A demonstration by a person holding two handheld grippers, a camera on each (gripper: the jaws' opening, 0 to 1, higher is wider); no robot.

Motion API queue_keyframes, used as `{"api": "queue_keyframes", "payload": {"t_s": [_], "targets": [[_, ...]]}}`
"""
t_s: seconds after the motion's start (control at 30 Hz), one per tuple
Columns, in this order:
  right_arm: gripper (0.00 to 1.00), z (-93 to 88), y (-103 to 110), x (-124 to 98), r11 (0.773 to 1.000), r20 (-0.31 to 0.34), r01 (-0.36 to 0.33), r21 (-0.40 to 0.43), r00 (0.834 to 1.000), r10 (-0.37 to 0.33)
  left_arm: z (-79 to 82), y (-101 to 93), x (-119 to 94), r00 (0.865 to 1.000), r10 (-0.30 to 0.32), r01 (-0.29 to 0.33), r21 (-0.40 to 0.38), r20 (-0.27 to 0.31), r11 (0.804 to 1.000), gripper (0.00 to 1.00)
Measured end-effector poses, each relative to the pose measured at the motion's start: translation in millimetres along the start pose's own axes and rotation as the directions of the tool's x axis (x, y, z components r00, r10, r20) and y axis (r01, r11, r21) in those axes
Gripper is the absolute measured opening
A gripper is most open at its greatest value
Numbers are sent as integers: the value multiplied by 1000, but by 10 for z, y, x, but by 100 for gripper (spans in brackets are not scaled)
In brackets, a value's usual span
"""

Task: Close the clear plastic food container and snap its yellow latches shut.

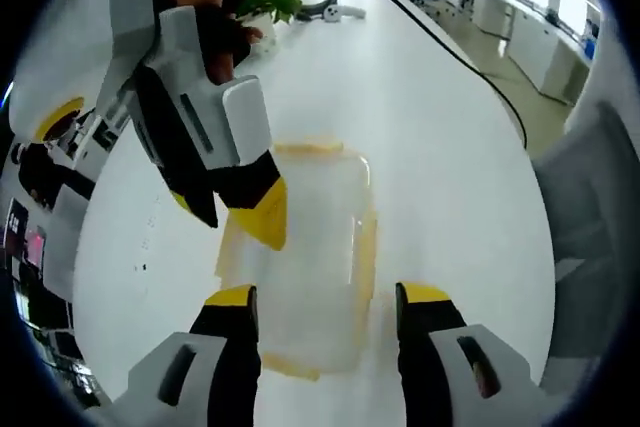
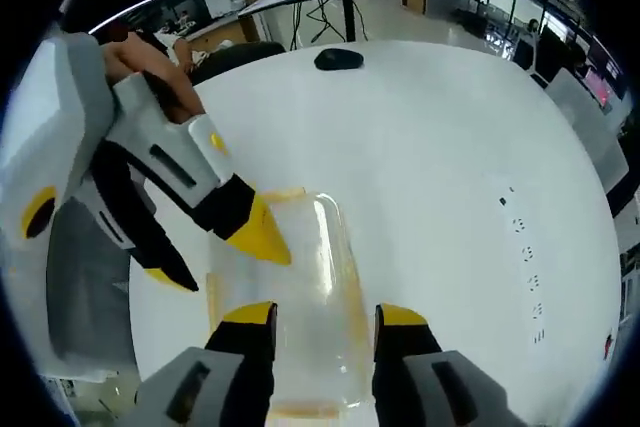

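A clear plastic food container (image 1: 315,247) with yellow latches lies flat on the white table (image 1: 430,147). In the left gripper view my left gripper (image 1: 328,297) hovers over its near end, jaws wide apart and holding nothing. The right gripper (image 1: 225,212) comes in from the upper left, open, with one yellow fingertip (image 1: 268,217) at the container's left edge. In the right gripper view the container (image 2: 315,267) runs up between the open jaws of my right gripper (image 2: 325,315). The left gripper (image 2: 215,257) reaches in from the left, its tip at the container's edge. Whether the latches are snapped is unclear.
A potted plant (image 1: 265,2), a white device (image 1: 335,12) and a black cable (image 1: 450,47) lie farther along the table. A black object (image 2: 340,59) sits at the far edge. A grey chair (image 1: 590,187) stands beside the table.
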State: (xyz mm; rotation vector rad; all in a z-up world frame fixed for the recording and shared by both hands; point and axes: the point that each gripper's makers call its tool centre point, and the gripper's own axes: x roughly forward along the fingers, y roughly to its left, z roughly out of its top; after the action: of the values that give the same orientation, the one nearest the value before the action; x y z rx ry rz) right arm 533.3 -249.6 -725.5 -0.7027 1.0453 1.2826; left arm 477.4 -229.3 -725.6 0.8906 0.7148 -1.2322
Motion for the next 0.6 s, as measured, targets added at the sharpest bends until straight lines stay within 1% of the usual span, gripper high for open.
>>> {"api": "queue_keyframes", "payload": {"t_s": [0.1, 0.23, 0.43, 0.6], "targets": [[40, -65, 33, -11, 1000, -12, -1, -2, 1000, 1, -33, 19, -29, 1000, -4, 4, 6, -2, 1000, 53], [45, -135, 71, -61, 1000, -14, 8, -9, 1000, -9, -65, 76, -46, 1000, -6, 6, 15, -2, 1000, 57], [50, -168, 120, -79, 1000, 2, 19, 4, 1000, -19, -109, 153, -58, 1000, -12, 12, 15, -9, 1000, 58], [53, -201, 154, -120, 999, 1, 34, -12, 999, -34, -147, 183, -54, 1000, -18, 19, 28, -17, 999, 63]]}}
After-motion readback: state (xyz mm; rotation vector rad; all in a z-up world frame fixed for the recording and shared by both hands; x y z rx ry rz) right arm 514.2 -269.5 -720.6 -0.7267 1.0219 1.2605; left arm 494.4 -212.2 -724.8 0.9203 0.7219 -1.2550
